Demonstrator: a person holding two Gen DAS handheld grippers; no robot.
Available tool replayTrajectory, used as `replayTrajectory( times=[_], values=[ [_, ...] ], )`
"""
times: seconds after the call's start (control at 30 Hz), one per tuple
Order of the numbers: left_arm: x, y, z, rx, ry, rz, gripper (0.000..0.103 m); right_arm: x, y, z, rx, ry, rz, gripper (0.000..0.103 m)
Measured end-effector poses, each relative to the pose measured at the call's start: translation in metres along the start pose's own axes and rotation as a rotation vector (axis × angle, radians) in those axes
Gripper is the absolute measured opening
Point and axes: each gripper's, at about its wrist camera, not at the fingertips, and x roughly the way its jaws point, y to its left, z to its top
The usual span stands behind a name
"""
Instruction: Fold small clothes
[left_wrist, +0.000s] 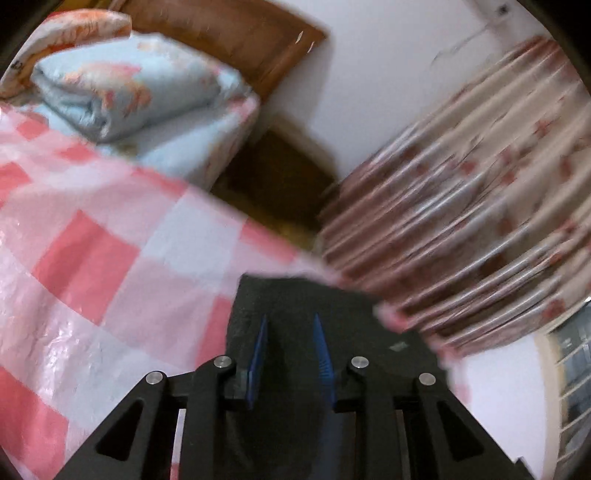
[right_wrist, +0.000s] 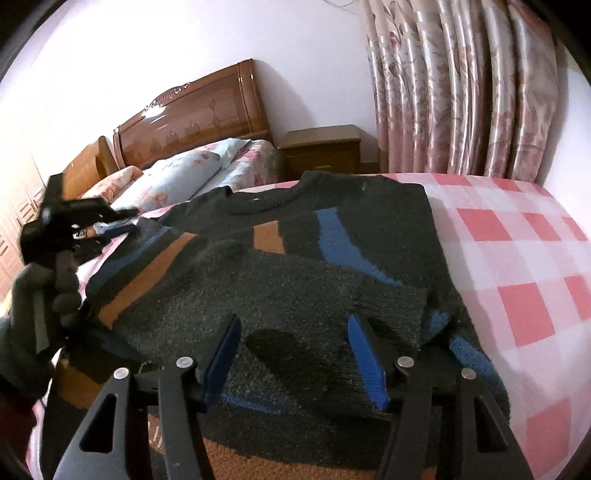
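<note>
Two grippers work one dark knitted sweater (right_wrist: 295, 266), banded in blue and brown, which lies on the pink-and-white checked bedcover (right_wrist: 517, 258) with its neckline toward the far end, near the wooden headboard (right_wrist: 192, 114). The right gripper (right_wrist: 293, 354) hovers over the near hem, jaws spread wide and holding nothing. The right sleeve appears already laid across the body. The left gripper (left_wrist: 291, 354) has its blue fingers (left_wrist: 260, 354) drawn partly together with dark knit between and around them; blur prevents saying whether they actually pinch it. In the right wrist view the same tool, held by a gloved hand (right_wrist: 48, 291), sits at the sweater's far left edge, where the fabric is lifted and rumpled. The step in hand is judged to be the left-side fold. The next move calls for carrying that edge rightward across the body, laying it flat, and releasing; the right gripper could steady the hem.
</note>
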Motion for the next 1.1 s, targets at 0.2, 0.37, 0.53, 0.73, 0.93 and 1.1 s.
replayTrajectory(
  times=[0.2, 0.37, 0.53, 0.73, 0.93, 1.1],
  values=[
    [-0.011, 0.007, 0.017, -0.074, -0.061, -0.025, 0.024, 0.0, -0.001, 0.0, 0.001, 0.0, 0.002, 0.103],
    [0.004, 0.003, 0.028, -0.057, 0.005, 0.057, 0.023, 0.0, -0.001, 0.0, 0.0, 0.001, 0.004, 0.103],
    [0.005, -0.01, 0.033, -0.034, -0.008, 0.064, 0.025, 0.001, -0.002, -0.001, -0.001, 0.001, 0.004, 0.103],
    [-0.002, -0.023, 0.021, -0.007, 0.002, 0.069, 0.025, 0.001, -0.002, -0.001, 0.0, 0.0, 0.005, 0.103],
    [0.005, -0.039, -0.019, 0.131, 0.048, 0.123, 0.025, 0.002, -0.002, -0.001, -0.002, 0.001, 0.006, 0.103],
    [-0.031, -0.033, -0.036, 0.084, -0.027, 0.053, 0.025, 0.001, -0.002, -0.001, -0.001, 0.0, 0.009, 0.103]
  ],
)
